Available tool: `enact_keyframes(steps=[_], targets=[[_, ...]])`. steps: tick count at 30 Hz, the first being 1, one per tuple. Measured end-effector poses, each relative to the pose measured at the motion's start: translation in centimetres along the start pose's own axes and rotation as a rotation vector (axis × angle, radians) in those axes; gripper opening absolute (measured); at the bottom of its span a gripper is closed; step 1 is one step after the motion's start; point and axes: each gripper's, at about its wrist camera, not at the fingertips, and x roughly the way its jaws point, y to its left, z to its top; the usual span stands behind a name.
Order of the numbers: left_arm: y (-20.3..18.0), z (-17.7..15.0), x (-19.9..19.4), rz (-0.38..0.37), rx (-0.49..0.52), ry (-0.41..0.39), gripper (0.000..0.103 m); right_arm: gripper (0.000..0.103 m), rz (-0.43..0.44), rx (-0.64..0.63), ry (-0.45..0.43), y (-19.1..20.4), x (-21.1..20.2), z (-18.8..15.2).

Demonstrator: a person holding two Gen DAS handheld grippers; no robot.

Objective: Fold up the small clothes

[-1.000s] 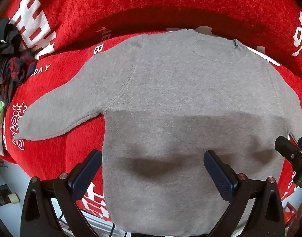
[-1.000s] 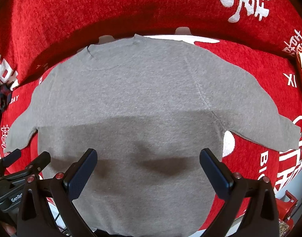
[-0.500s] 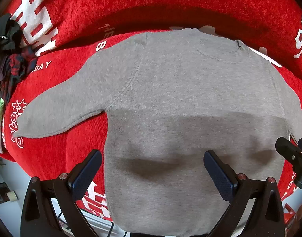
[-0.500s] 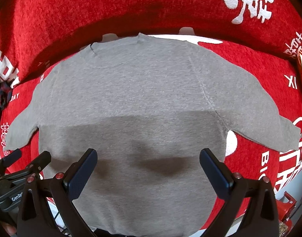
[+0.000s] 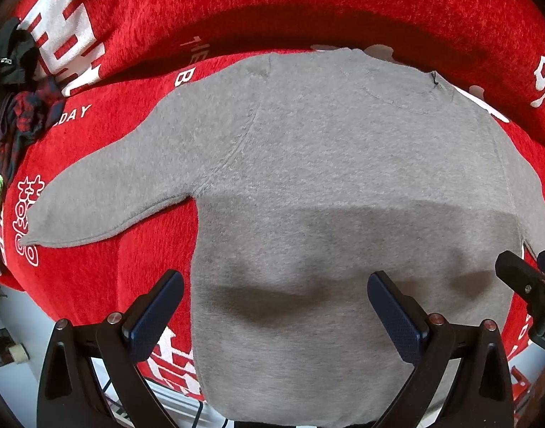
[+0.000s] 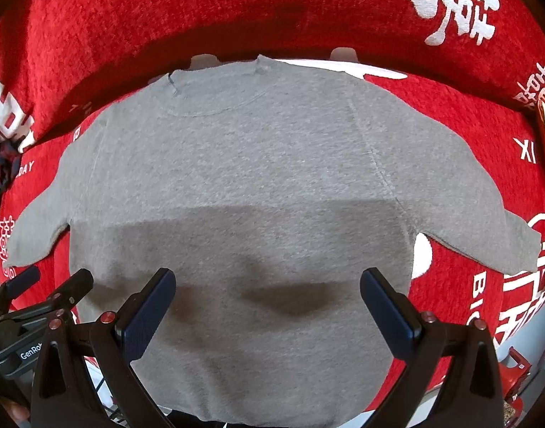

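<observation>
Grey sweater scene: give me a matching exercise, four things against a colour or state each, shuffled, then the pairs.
Things:
1. grey sweater
2. red cover
3. left tool
4. clothes pile

States:
A. open, holding nothing
B. spread flat, sleeves out
C. printed with white lettering
D. dark and crumpled at the left edge

Pairs: 1-B, 2-C, 3-A, 4-D
</observation>
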Motion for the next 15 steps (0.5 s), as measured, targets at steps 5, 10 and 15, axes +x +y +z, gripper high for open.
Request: enact_keyframes(steps=[5,10,15], targets=[[0.5,-0.1,0.2,-0.012,0.002,-0.005,0.103,0.103,-0.003,-0.01,-0.001,0.7,-0.1,0.0],[1.5,-0.2,0.5,-0.039,-0.011,-0.001,0.103,0.103,-0.009,-0.028,0.002,1.5,-0.1,-0.2],[2.8,-0.2,0.9,-0.02,-0.036,-0.026,0.103,0.103,-0.02,-0.049,0.015,2.4,0.2,-0.5]])
